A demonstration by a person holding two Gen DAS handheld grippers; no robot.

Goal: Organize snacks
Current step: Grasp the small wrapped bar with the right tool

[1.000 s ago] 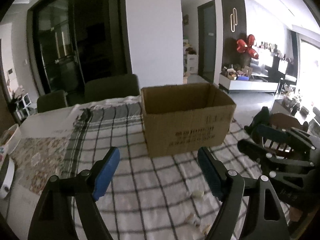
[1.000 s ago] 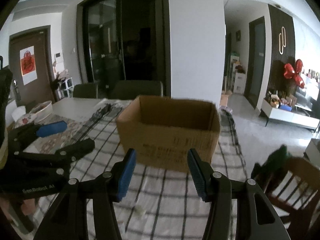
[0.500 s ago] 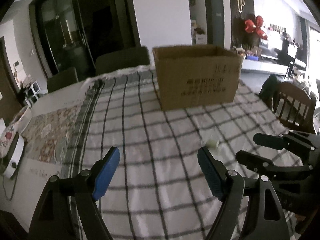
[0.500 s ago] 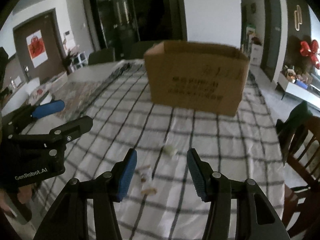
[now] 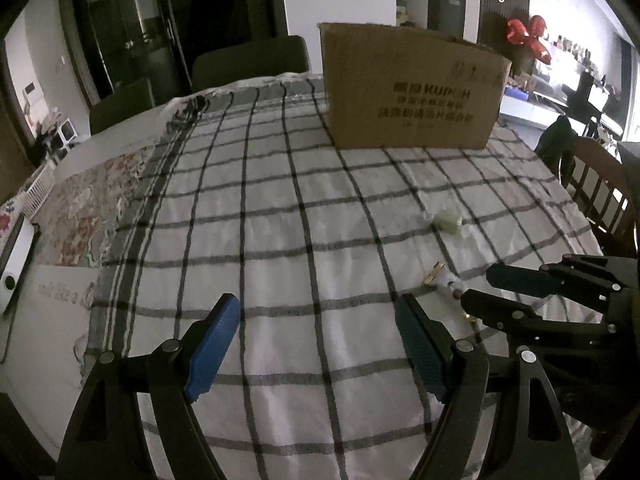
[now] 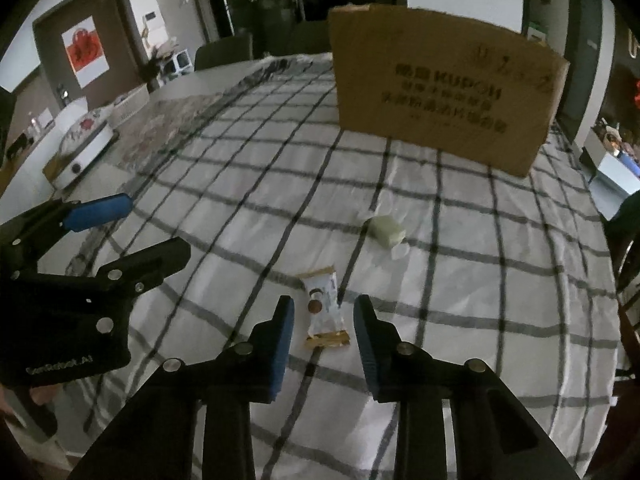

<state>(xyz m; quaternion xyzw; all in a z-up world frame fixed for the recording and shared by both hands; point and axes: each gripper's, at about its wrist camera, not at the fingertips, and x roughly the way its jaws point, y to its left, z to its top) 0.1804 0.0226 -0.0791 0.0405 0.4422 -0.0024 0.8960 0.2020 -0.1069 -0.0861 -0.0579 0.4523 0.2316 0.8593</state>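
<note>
The right gripper (image 6: 323, 314) is closing with a white snack packet (image 6: 325, 307) lying between its blue pads, which do not touch it. The left gripper (image 5: 316, 340) stands wide open over bare checked cloth (image 5: 280, 208), holding nothing. A pale green sweet (image 6: 386, 231) lies beyond the packet, and the cardboard box (image 6: 440, 88) stands farther back.

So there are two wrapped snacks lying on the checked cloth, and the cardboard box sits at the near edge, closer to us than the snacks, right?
Not quite. The cardboard box stands at the far end of the checked cloth, beyond both snacks, not nearer than them. The right wrist view shows this plainly.
</note>
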